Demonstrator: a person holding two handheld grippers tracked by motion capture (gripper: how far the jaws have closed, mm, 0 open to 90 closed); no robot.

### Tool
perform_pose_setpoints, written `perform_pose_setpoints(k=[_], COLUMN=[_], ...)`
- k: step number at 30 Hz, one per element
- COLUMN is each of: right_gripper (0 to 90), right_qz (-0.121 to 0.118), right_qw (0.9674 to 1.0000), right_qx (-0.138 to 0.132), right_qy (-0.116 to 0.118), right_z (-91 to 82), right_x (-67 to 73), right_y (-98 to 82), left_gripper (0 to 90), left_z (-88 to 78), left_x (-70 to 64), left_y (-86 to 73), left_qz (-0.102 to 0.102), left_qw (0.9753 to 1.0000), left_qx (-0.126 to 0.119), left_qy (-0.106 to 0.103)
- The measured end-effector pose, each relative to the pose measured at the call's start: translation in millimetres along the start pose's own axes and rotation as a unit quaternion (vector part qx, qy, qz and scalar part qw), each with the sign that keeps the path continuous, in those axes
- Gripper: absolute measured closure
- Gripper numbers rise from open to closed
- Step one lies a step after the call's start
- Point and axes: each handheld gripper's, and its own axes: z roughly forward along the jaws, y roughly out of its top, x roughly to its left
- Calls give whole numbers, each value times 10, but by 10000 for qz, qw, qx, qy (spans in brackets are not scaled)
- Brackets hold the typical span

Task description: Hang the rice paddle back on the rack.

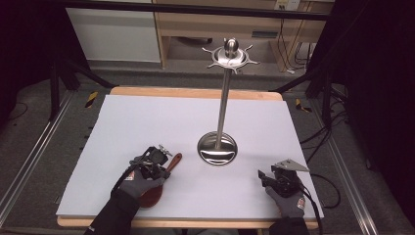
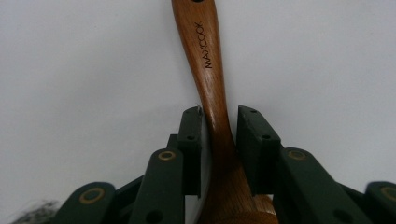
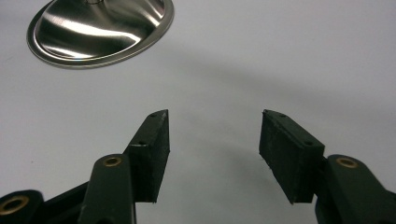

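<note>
A brown wooden spoon [image 1: 174, 159] lies on the white sheet at the front left, its bowl toward the person. In the left gripper view its handle [image 2: 205, 60], marked MAJCOOK, runs straight away from the jaws. My left gripper [image 1: 162, 165] [image 2: 219, 122] is shut on the spoon's neck, one pad on each side. My right gripper [image 1: 265, 175] [image 3: 214, 128] rests near the front right of the sheet, open, with nothing between its jaws.
A steel stand [image 1: 223, 98] rises from a round dished base [image 1: 217, 149] [image 3: 100, 28] at the table's middle, with a hooked crown [image 1: 231, 55] on top. The white sheet [image 1: 147, 122] covers the wooden table. Dark frame legs and cables flank the table.
</note>
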Motion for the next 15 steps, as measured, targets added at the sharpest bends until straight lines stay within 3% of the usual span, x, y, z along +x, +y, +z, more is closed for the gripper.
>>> perform_pose_setpoints(k=[8,15], right_gripper=[433,434], right_qz=[11,8], right_qw=[10000,10000], right_qx=[-14,-17], right_qy=[8,11], right_z=[-2,-3], right_x=[-2,-4], right_y=[1,2], left_gripper=[764,773], left_z=[-3,-17], left_x=[7,-5], left_y=[27,13], left_qz=[-121,41], left_qw=[9999,9998], left_qx=[120,198], left_qy=[-2,-27])
